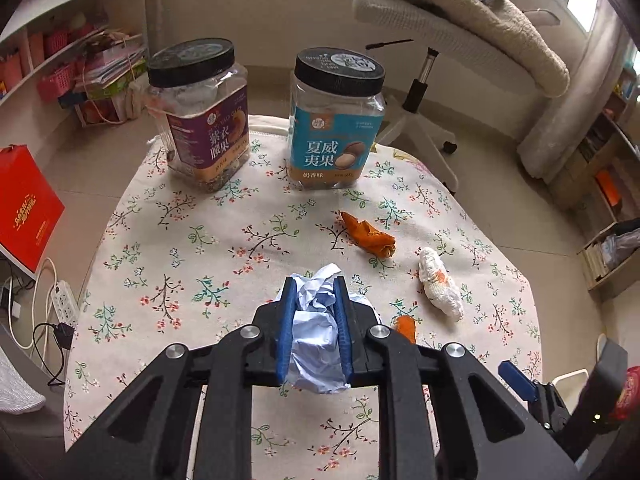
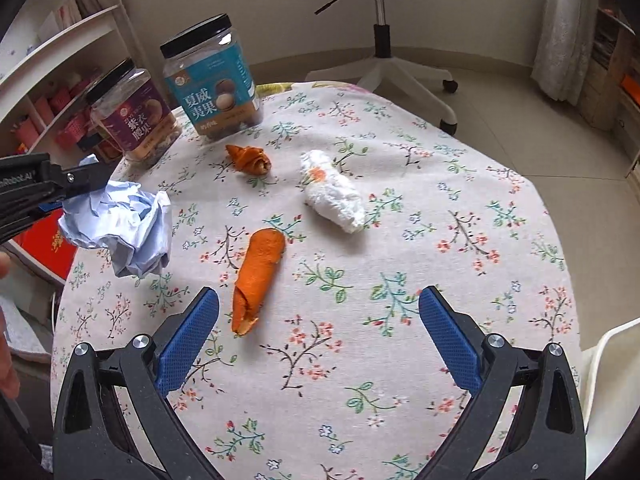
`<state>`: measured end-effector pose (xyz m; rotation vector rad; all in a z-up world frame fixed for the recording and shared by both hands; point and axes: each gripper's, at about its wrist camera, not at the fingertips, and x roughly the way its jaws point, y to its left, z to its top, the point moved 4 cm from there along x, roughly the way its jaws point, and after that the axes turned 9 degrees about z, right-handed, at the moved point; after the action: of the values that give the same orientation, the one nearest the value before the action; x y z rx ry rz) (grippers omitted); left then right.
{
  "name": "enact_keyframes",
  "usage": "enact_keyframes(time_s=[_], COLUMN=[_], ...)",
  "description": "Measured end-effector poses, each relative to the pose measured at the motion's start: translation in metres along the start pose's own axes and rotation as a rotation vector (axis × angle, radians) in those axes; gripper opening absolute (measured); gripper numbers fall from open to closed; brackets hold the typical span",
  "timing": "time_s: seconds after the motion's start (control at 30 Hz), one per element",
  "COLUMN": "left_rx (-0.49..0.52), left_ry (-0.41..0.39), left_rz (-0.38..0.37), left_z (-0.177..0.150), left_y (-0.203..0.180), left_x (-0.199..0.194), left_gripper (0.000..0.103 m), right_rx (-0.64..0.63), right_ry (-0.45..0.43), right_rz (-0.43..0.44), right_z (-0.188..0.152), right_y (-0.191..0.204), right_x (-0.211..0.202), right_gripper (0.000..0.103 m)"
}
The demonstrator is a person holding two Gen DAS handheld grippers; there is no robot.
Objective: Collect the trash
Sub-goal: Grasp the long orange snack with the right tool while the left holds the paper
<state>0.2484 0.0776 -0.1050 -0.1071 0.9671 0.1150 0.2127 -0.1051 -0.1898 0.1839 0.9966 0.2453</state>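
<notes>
My left gripper [image 1: 315,286] is shut on a crumpled light-blue paper ball [image 1: 316,344], which bulges out past both blue pads; the right wrist view shows that ball [image 2: 120,228] at the table's left edge. My right gripper [image 2: 320,294] stands open over the flowered tablecloth [image 2: 460,240], with nothing between its fingers. A long orange peel [image 2: 258,276] lies just ahead of its left finger. Farther off lie a curled orange peel [image 2: 248,159] and a white tissue wad [image 2: 332,196]. In the left wrist view the curled peel [image 1: 368,236] and the tissue wad [image 1: 440,284] lie to the right.
Two black-lidded snack jars stand at the table's far side, one purple [image 1: 208,120] and one blue [image 1: 336,124]. A white office chair [image 1: 424,80] stands beyond them. A red box [image 1: 28,216], a power strip [image 1: 64,300] and shelves are on the left.
</notes>
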Motion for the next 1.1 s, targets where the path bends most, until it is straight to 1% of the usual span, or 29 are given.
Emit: enact_keyframes(time_s=[0.1, 0.2, 0.23, 0.3, 0.33, 0.37, 0.4, 0.43, 0.5, 0.63, 0.8, 0.93, 1.1], left_rx=[-0.021, -0.042, -0.048, -0.058, -0.056, -0.052, -0.046, -0.040, -0.031, -0.034, -0.021, 0.000, 0.040], left_ry=[-0.040, -0.072, -0.080, -0.094, -0.100, -0.104, -0.109, -0.113, -0.116, -0.104, -0.129, -0.144, -0.156], left_rz=[0.000, 0.002, 0.002, 0.005, 0.007, 0.010, 0.014, 0.020, 0.027, 0.020, 0.006, -0.018, -0.044], left_z=[0.004, 0.005, 0.005, 0.004, 0.004, 0.004, 0.004, 0.003, 0.002, -0.001, -0.004, -0.009, -0.017], left_y=[0.015, 0.029, 0.032, 0.037, 0.038, 0.040, 0.040, 0.041, 0.043, 0.045, 0.037, 0.025, 0.005], left_x=[-0.020, -0.037, -0.041, -0.048, -0.050, -0.052, -0.054, -0.054, -0.055, -0.053, -0.064, -0.073, -0.081], left_gripper=[0.019, 0.019, 0.019, 0.019, 0.019, 0.019, 0.019, 0.019, 0.019, 0.019, 0.019, 0.019, 0.019], right_rx=[-0.019, -0.001, 0.004, 0.007, 0.012, 0.004, -0.005, 0.008, 0.041, 0.050, -0.012, -0.069, -0.065], right_ry=[0.008, 0.007, 0.010, 0.038, 0.061, 0.053, 0.040, 0.050, 0.046, 0.006, -0.054, -0.091, -0.139], right_rz=[0.012, 0.015, 0.010, 0.001, 0.003, -0.022, -0.020, 0.005, 0.028, 0.052, 0.043, 0.025, 0.029], right_z=[0.002, 0.007, 0.009, 0.007, 0.006, 0.006, 0.007, 0.007, 0.008, 0.012, 0.018, 0.015, 0.003], right_y=[0.013, 0.023, 0.025, 0.028, 0.028, 0.027, 0.027, 0.026, 0.022, 0.018, 0.024, 0.025, 0.011], right_x=[0.016, 0.031, 0.037, 0.050, 0.056, 0.056, 0.053, 0.051, 0.041, 0.007, -0.042, -0.078, -0.109], right_gripper=[0.096, 0.093, 0.091, 0.082, 0.063, 0.048, 0.040, 0.022, 0.021, 0.021, 0.021, 0.021, 0.021])
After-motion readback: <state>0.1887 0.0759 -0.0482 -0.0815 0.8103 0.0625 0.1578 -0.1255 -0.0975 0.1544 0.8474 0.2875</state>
